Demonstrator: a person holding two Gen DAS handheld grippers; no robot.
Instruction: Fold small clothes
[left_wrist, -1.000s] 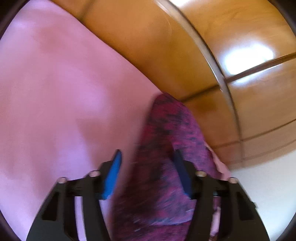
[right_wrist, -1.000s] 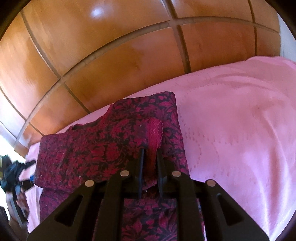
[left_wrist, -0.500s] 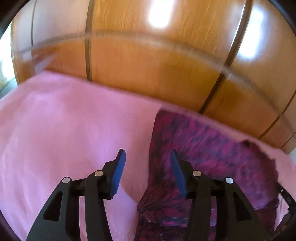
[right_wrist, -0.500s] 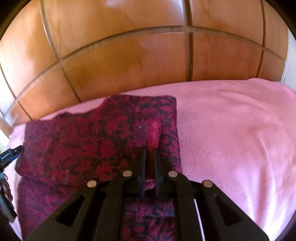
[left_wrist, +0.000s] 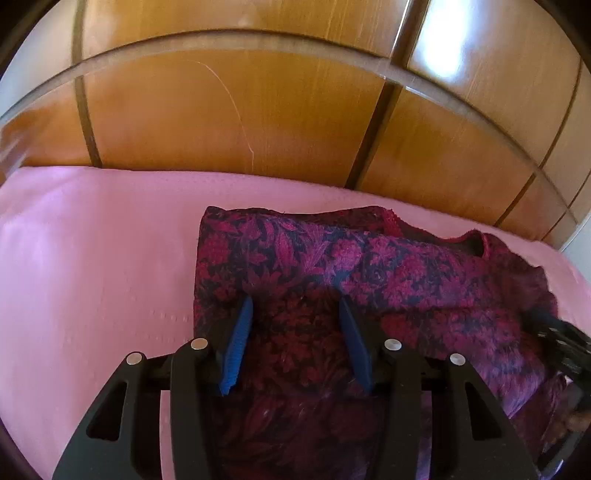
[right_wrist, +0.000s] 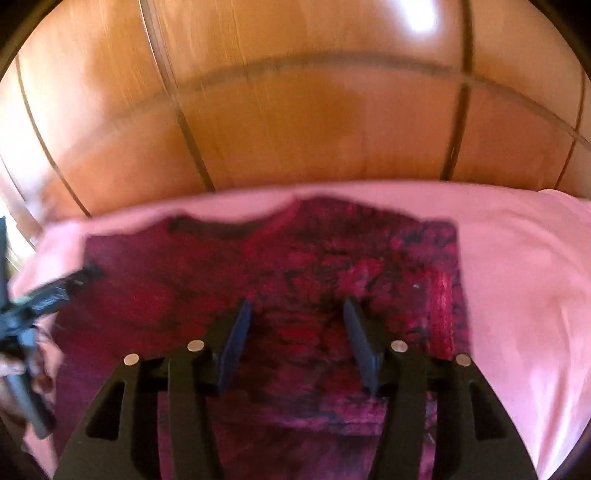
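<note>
A dark red floral garment (left_wrist: 369, 266) lies folded on a pink bed cover (left_wrist: 92, 258). My left gripper (left_wrist: 295, 306) is open, its blue-padded fingers (left_wrist: 236, 339) just above the garment's left part, holding nothing. In the right wrist view the garment (right_wrist: 184, 280) is blurred. My right gripper (right_wrist: 297, 308) is open over the garment's right part, beside a folded sleeve edge (right_wrist: 441, 306), and holds nothing. The left gripper shows at the left edge of the right wrist view (right_wrist: 44, 295).
A glossy wooden panelled wall (left_wrist: 258, 110) rises right behind the bed cover. Pink cover (right_wrist: 524, 295) stretches to the right of the garment and to its left in the left wrist view.
My right gripper has opened and let go of the sleeve fold it was pinching. My left gripper has swung round and moved right, over the garment.
</note>
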